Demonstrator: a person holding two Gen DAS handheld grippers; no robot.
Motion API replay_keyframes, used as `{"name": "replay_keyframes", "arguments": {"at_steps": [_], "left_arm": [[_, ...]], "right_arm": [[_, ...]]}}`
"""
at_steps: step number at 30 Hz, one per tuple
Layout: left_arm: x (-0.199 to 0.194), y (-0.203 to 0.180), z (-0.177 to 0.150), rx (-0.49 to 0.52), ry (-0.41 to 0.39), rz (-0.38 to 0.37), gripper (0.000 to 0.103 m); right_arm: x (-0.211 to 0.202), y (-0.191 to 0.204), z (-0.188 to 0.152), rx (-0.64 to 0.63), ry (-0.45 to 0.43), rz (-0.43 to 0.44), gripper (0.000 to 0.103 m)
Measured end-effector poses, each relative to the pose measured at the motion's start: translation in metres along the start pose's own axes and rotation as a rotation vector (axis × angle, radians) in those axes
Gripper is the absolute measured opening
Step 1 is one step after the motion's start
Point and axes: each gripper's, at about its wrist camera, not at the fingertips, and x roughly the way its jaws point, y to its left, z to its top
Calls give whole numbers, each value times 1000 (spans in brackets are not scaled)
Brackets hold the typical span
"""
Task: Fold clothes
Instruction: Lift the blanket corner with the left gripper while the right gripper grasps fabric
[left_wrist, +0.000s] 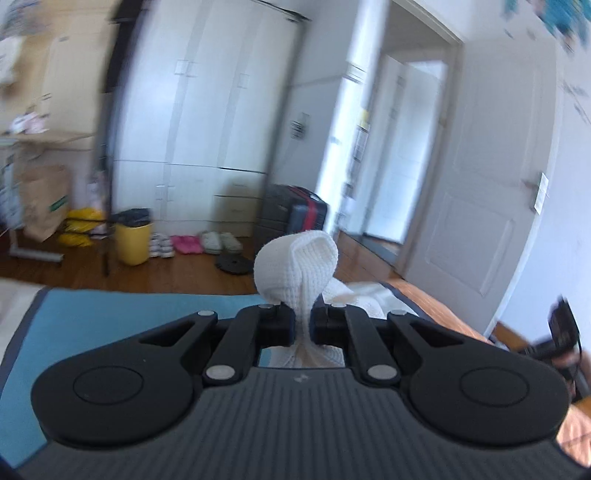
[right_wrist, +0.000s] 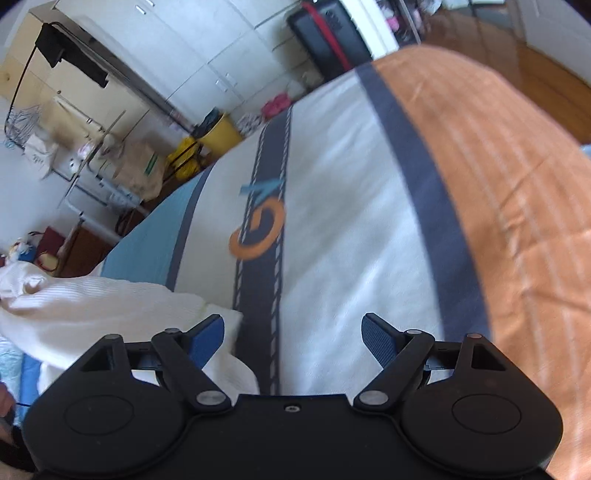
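Observation:
My left gripper is shut on a white waffle-knit garment. A pinched fold of it bulges up between and above the fingers, and the rest trails down onto the bed behind. In the right wrist view the same white garment lies bunched at the lower left of the bed. My right gripper is open just above the bedspread, with nothing between its blue pads; its left finger is over the garment's edge.
The bedspread has blue, white, dark-striped and orange bands with an orange ring emblem. Beyond the bed are white wardrobes, a yellow bin, slippers, a suitcase and an open doorway. A hand shows at the right edge of the left wrist view.

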Motion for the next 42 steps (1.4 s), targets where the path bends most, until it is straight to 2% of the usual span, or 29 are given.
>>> {"name": "replay_keyframes", "arguments": {"at_steps": [2, 4, 5, 7, 9, 10, 12, 15, 17, 19, 23, 25, 26, 28, 30, 32, 34, 36, 37, 39, 40, 41, 42], "left_arm": [[-6, 23, -5, -63, -3, 93, 7], [-2, 42, -16, -55, 6, 252, 7], [6, 52, -24, -56, 30, 313, 7], [21, 78, -38, -160, 124, 356, 7], [23, 103, -54, -293, 179, 311, 6], [22, 107, -60, -307, 195, 305, 6], [16, 102, -63, -261, 196, 300, 6], [6, 94, -63, -262, 177, 254, 6], [3, 91, -66, -265, 169, 246, 6], [3, 88, -67, -246, 178, 258, 6], [14, 86, -55, -252, 182, 241, 6], [10, 86, -55, -252, 175, 230, 6], [8, 86, -56, -250, 173, 225, 6], [8, 86, -55, -248, 175, 215, 7], [6, 88, -54, -251, 182, 193, 7], [2, 92, -51, -282, 169, 151, 7], [3, 98, -52, -309, 165, 120, 7], [4, 99, -53, -305, 171, 115, 7], [4, 99, -54, -300, 175, 119, 7], [5, 100, -55, -315, 180, 109, 7], [5, 102, -55, -331, 179, 98, 7], [4, 104, -55, -347, 174, 83, 7], [4, 106, -55, -359, 170, 72, 7]], "right_arm": [[1, 3, -6, 17, 5, 2, 86], [2, 10, -12, 14, -3, -11, 85], [2, 16, -14, -5, 2, -7, 85], [1, 29, -20, -43, 21, 44, 86], [3, 42, -26, -72, 41, 98, 86], [9, 48, -29, -64, 54, 131, 86], [24, 61, -34, -52, 83, 193, 86], [56, 87, -37, -68, 137, 200, 88], [76, 101, -38, -46, 164, 180, 92], [91, 115, -40, -47, 170, 117, 96], [93, 139, -42, -122, 96, -31, 96], [85, 145, -41, -139, 76, -54, 95], [78, 151, -43, -175, 49, -87, 95], [62, 172, -54, -341, -59, -190, 94], [50, 200, -76, -603, -178, -259, 94], [56, 220, -93, -783, -167, -253, 94], [66, 229, -97, -818, -163, -243, 91], [74, 235, -97, -812, -190, -245, 79], [79, 238, -98, -809, -204, -246, 77], [85, 244, -97, -792, -231, -228, 40], [83, 246, -95, -759, -237, -168, 35], [82, 250, -94, -744, -233, -119, 15], [80, 253, -96, -742, -233, -97, 9]]}}
